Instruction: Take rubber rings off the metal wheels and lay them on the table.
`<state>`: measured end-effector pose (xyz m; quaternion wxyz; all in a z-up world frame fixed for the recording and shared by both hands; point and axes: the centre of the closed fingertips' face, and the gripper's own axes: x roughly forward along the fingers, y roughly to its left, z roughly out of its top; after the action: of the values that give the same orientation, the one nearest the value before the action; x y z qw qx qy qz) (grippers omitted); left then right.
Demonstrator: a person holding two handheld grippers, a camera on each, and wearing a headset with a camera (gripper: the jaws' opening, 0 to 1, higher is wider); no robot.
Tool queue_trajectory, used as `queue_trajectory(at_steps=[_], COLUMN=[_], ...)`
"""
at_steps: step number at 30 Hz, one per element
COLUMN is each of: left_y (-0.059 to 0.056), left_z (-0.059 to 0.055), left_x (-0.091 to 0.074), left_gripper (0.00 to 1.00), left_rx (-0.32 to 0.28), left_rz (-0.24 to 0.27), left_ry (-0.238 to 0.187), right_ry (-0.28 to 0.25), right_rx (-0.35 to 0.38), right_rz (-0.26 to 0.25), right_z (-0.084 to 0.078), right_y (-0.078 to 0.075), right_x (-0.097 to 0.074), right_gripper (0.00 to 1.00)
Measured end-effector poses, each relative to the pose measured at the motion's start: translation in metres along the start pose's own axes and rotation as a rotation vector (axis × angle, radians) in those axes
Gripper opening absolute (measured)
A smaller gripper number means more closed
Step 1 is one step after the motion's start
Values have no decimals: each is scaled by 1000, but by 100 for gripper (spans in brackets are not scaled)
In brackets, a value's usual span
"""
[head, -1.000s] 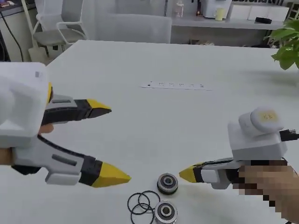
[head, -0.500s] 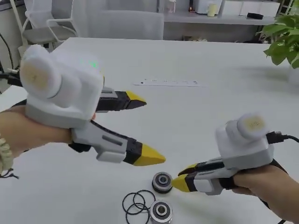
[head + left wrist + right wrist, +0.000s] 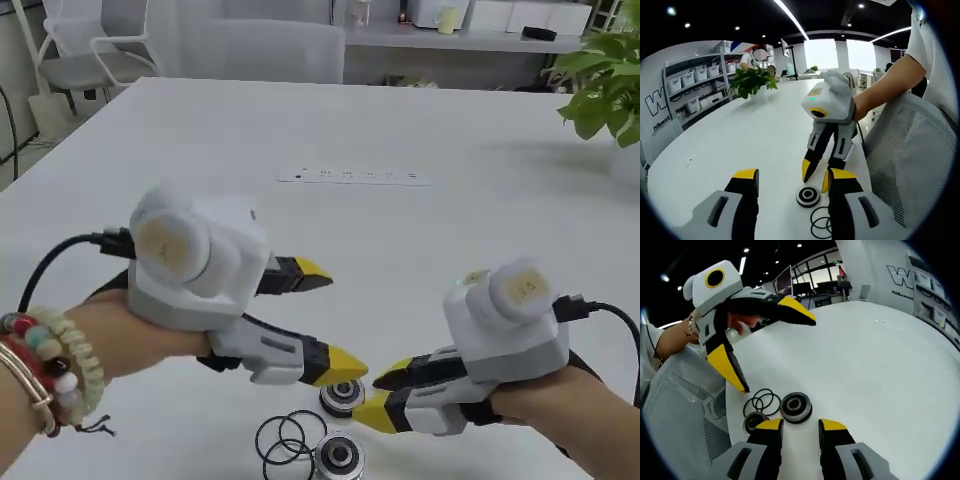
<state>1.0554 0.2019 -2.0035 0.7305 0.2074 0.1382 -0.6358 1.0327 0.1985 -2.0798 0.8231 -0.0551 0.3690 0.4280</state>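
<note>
Two small metal wheels lie near the table's front edge, one [image 3: 342, 395] just behind the other [image 3: 338, 457]. Several loose black rubber rings [image 3: 285, 440] lie overlapped to their left. My left gripper [image 3: 335, 318] is open wide, and its lower fingertip hovers right over the rear wheel. My right gripper [image 3: 375, 395] is open with a narrow gap, its tips just right of that wheel and nothing between them. In the left gripper view the wheel [image 3: 808, 196] and rings [image 3: 822, 220] sit ahead of my jaws. The right gripper view shows the near wheel [image 3: 796, 407], the second wheel [image 3: 755, 422] and the rings [image 3: 760, 401].
A flush power strip [image 3: 355, 177] is set into the white table [image 3: 450, 230] farther back. A potted plant [image 3: 600, 90] stands at the far right, and chairs [image 3: 100, 50] beyond the far edge. A mesh chair back [image 3: 905, 150] is beside me.
My left gripper has come in from the left and lowered toward the wheels. The right gripper edged slightly left toward the rear wheel. Wheels and rings have stayed put.
</note>
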Motion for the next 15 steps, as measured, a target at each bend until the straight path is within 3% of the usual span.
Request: queue_trajectory(at_steps=[6,10,15], left_y=[-11,-18,-17], left_z=[-31,-37,-45], left_x=[11,17,21], left_gripper=[39,36,28], left_rx=[-77,-68,-81], left_rz=[-18,-35,-26], left_ry=[48,67,74], right_ry=[11,13,11], right_rx=[-41,-61,-78], right_rz=[8,5,-3], right_z=[0,0,1], right_y=[4,4,3], right_x=[4,4,5], right_gripper=[23,23,22])
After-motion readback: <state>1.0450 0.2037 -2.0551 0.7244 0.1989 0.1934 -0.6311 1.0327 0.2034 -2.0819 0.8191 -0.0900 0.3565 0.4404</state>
